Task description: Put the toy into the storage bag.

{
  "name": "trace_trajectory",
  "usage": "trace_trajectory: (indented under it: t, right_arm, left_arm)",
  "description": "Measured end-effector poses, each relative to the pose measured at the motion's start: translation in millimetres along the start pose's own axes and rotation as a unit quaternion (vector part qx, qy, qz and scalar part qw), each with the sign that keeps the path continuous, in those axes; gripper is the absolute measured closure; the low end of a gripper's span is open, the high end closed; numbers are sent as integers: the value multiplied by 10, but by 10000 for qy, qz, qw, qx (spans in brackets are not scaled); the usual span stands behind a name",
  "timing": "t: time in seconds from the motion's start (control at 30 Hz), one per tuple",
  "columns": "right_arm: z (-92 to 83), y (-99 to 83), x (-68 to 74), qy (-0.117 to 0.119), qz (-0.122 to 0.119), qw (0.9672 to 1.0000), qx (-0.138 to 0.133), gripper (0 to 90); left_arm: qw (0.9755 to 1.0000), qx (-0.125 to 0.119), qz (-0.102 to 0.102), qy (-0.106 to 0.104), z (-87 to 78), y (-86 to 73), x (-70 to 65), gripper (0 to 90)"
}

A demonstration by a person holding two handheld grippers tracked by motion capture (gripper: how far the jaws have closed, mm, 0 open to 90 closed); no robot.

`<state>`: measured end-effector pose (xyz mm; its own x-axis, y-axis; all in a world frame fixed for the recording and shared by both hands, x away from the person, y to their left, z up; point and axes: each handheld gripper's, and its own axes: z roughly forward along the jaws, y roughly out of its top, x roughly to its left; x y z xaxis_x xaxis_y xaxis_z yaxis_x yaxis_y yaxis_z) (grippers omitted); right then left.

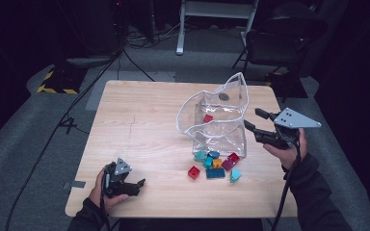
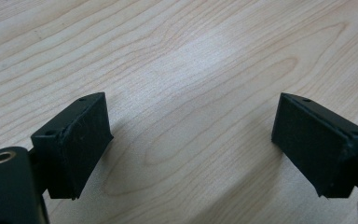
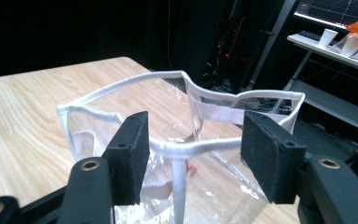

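Right tongs (image 1: 256,120) stand apart, level with the white-trimmed rim of the clear plastic pouch (image 1: 215,126); in the right gripper view that rim (image 3: 191,148) runs between my two pads, yet neither pad presses on it, so nothing is clamped. Left tongs (image 1: 134,185) also stand apart with nothing between them, low over the bare counter (image 1: 139,120) at its near left corner, well apart from the work. As I read it, the job is to get the toy bricks into the pouch. Progress looks early: one red brick (image 1: 207,118) lies inside, seen through the plastic. Left to do: a cluster outside, just at the pouch's near foot, with a red brick (image 1: 193,172), an orange one (image 1: 217,163), a magenta one (image 1: 230,161), and several teal and blue ones (image 1: 215,173). Pouch sits right of centre on the counter, standing upright, mouth open upward and sagging a little toward me. Its long axis appears to run from near edge to far edge, with the far corner peaked highest. My guess is the rim needs holding before loading goes on.
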<state>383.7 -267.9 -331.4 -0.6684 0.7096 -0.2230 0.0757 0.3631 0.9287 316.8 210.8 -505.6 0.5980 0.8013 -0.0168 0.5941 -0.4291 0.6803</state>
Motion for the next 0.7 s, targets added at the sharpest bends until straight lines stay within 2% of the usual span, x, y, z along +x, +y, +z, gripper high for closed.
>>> trace_trajectory:
  t: [0.5,0.7]
  right_arm:
    - [-100,-354,172,210,-30,9994,278,417]
    - [-144,-607,291,416,55,9981,459,411]
  left_arm:
    - [10000,-2,-4,4,0,0,-1,118]
    - [10000,0,-13,7,0,-1,-2,118]
